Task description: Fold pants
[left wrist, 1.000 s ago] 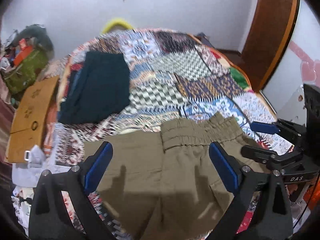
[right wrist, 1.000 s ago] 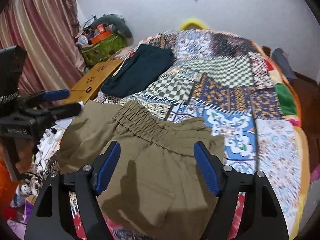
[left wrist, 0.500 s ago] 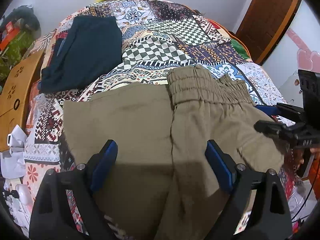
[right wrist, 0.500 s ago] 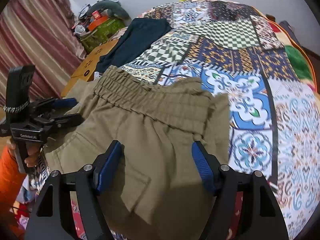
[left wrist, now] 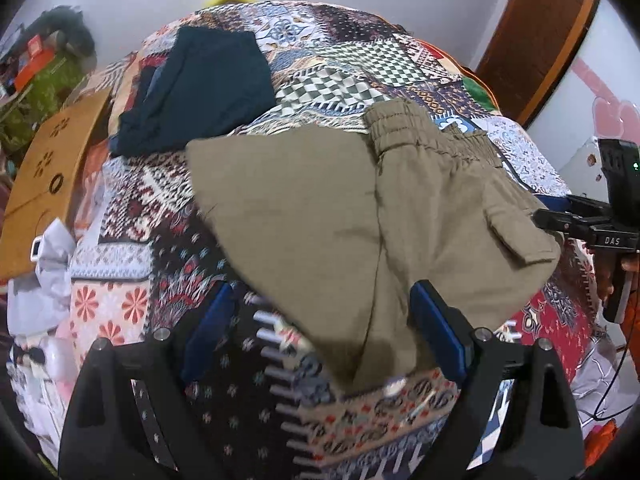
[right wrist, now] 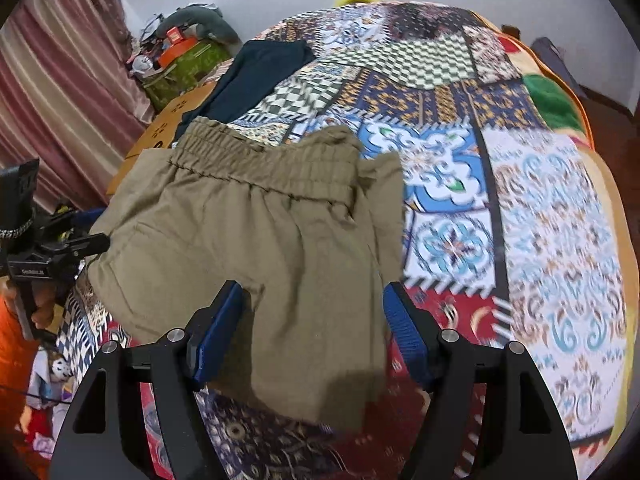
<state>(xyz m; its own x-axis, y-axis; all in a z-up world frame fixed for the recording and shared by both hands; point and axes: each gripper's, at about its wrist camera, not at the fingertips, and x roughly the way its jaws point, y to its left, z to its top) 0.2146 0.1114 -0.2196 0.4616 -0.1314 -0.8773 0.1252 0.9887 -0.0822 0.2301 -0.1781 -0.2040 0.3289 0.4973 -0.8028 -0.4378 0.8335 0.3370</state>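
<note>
Olive-green pants lie folded on the patchwork bedspread, elastic waistband at the far side. In the right wrist view the pants spread from the waistband down to the near edge. My left gripper is open and empty, hovering over the pants' near edge. My right gripper is open and empty, its blue pads either side of the pants' lower end. Each gripper shows from the side in the other's view: the right one and the left one, both beside the pants.
A folded dark teal garment lies on the bed's far left, also in the right wrist view. A brown cardboard panel and clutter stand left of the bed. A wooden door is at the right.
Both grippers have pulled back toward the near edge of the bed. The pants now lie flat and farther from the jaws. Both grippers stay open.
</note>
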